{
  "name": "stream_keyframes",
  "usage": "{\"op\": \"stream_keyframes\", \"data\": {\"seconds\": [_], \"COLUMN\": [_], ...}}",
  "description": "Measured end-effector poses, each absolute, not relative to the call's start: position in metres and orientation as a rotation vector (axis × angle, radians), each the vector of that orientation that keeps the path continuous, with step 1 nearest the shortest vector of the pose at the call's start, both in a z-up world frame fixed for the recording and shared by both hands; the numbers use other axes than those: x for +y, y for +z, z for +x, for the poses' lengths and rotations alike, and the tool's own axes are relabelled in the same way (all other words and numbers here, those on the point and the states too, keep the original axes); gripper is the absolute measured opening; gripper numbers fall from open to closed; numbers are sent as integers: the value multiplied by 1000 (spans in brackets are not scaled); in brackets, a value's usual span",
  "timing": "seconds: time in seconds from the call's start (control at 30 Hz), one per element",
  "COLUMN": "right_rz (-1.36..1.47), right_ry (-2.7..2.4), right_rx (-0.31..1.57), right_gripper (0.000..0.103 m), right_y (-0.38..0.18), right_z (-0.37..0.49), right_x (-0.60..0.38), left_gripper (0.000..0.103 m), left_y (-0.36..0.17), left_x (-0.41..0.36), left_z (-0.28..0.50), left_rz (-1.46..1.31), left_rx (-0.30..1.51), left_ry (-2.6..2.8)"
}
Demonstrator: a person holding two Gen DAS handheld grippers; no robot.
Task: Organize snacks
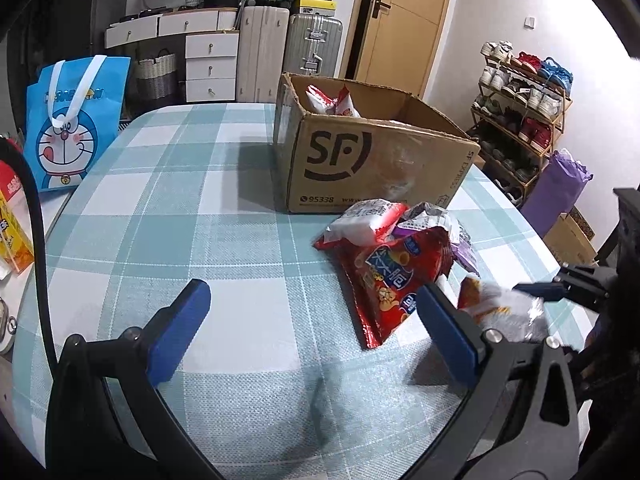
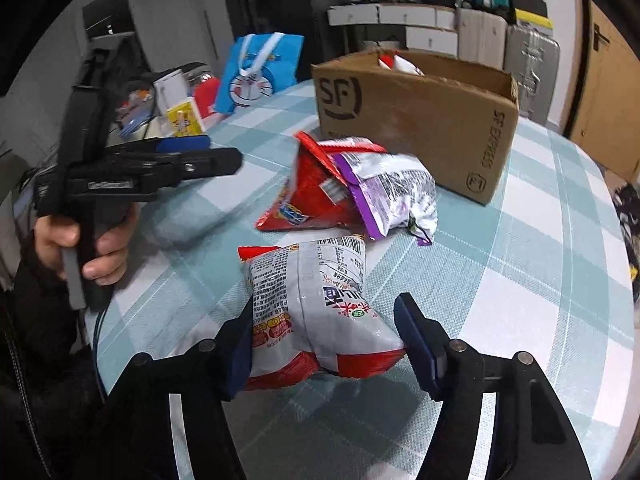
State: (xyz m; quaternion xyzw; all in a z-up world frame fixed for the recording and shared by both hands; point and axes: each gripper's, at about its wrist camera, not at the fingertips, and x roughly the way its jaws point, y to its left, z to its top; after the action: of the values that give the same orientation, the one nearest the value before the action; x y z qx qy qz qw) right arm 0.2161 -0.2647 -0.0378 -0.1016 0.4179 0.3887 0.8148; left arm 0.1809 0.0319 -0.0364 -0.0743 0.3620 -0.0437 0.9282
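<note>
An open SF cardboard box [image 1: 372,160] stands on the checked table and holds a red-and-white snack bag [image 1: 332,102]. In front of it lie a red snack bag [image 1: 394,280], a white-and-red bag [image 1: 366,222] and a purple-and-silver bag [image 2: 390,194]. My left gripper [image 1: 312,302] is open and empty, hovering left of the red bag. My right gripper [image 2: 324,334] is open, its blue pads on either side of a white-and-red snack bag [image 2: 316,300] lying on the table; the left pad touches it, the right pad stands apart. The box also shows in the right wrist view [image 2: 420,120].
A blue Doraemon tote bag [image 1: 70,120] stands at the table's far left edge. A yellow carton [image 2: 184,118] and other clutter sit on a side surface left of the table. Drawers, suitcases [image 1: 314,44], a door and a shoe rack [image 1: 520,120] line the room behind.
</note>
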Motion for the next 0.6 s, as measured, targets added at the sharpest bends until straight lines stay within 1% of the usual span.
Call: {"op": "stream_keyframes", "data": {"seconds": [0.27, 0.5, 0.6], "right_rz": [-118, 58, 136], "right_ry": [819, 692, 644], "right_rx": [801, 664, 646], "right_gripper": [66, 66, 66], "right_y": [-6, 26, 29], "right_z": [214, 222, 230], "right_x": [-296, -336, -350], "left_gripper": [103, 103, 103], "left_y": [-39, -53, -59], "left_x": [31, 17, 6], "left_z": [184, 197, 206], "left_rz": [-180, -188, -182], "left_rx": [759, 801, 825], "left_ry": [-117, -155, -180]}}
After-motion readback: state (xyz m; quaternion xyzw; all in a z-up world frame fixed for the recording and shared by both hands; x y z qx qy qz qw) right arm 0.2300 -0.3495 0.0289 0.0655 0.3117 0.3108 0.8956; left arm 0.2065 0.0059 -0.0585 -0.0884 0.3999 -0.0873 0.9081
